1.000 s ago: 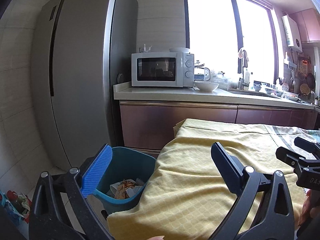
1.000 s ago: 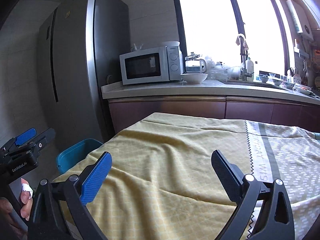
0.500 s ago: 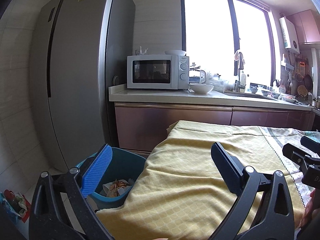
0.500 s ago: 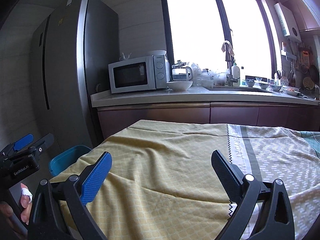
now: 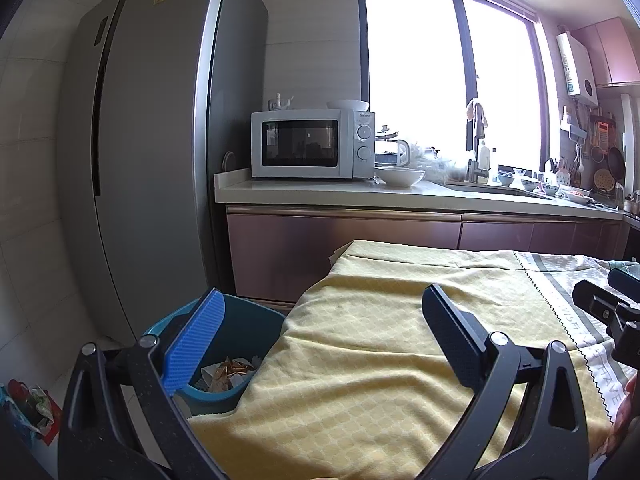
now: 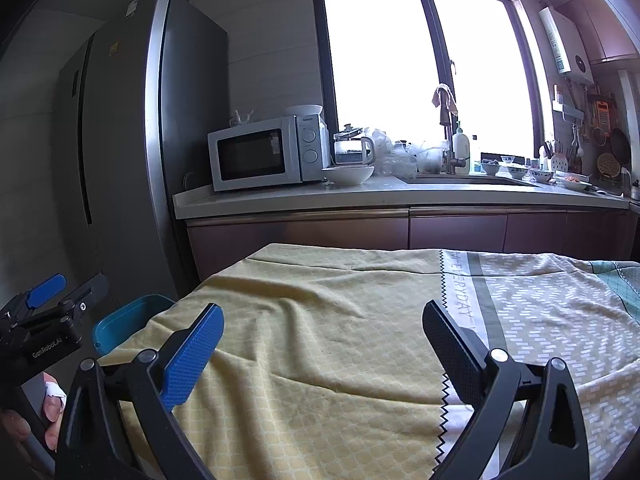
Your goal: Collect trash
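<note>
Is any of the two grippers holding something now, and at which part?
Nothing is held. The left gripper and the right gripper both have open, empty jaws above the yellow tablecloth.

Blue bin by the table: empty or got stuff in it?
Not empty. The left wrist view shows crumpled wrappers at the bottom of the blue bin; it is far from full. Fridge stands behind.

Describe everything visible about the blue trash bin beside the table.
The blue trash bin looks like smooth teal-blue plastic with a lighter rolled rim, open-topped, no lid visible. It stands upright on the floor between the refrigerator and the table, whose yellow tablecloth overhangs and hides its right side. Inside lie crumpled wrappers, orange-brown and white. The left gripper hovers open above, touching nothing.
</note>
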Action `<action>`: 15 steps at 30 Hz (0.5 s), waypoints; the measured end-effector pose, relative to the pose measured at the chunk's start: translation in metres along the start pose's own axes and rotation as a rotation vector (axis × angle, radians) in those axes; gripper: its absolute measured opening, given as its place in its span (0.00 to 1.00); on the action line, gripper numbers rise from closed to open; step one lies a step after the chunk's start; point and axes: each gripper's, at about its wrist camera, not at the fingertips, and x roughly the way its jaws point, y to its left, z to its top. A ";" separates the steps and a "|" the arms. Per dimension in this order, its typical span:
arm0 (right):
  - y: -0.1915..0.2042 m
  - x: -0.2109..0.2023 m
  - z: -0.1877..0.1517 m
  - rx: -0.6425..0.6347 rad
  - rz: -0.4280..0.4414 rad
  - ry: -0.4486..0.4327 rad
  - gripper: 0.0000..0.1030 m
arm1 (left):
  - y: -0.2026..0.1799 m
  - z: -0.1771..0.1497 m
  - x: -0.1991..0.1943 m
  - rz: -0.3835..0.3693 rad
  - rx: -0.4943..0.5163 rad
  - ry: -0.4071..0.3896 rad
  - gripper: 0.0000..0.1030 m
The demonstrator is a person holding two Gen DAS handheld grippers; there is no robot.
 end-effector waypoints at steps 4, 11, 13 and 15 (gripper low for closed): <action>-0.001 -0.001 0.000 0.000 -0.006 0.002 0.93 | -0.001 0.000 -0.002 -0.003 0.004 -0.007 0.95; -0.001 0.000 0.000 -0.003 -0.010 0.008 0.93 | 0.000 0.000 -0.003 -0.004 0.010 -0.016 0.95; -0.001 0.000 0.001 -0.003 -0.011 0.007 0.93 | 0.001 -0.001 -0.003 -0.006 0.011 -0.017 0.95; -0.002 0.000 0.001 -0.004 -0.010 0.008 0.93 | 0.001 -0.001 -0.004 -0.008 0.013 -0.020 0.95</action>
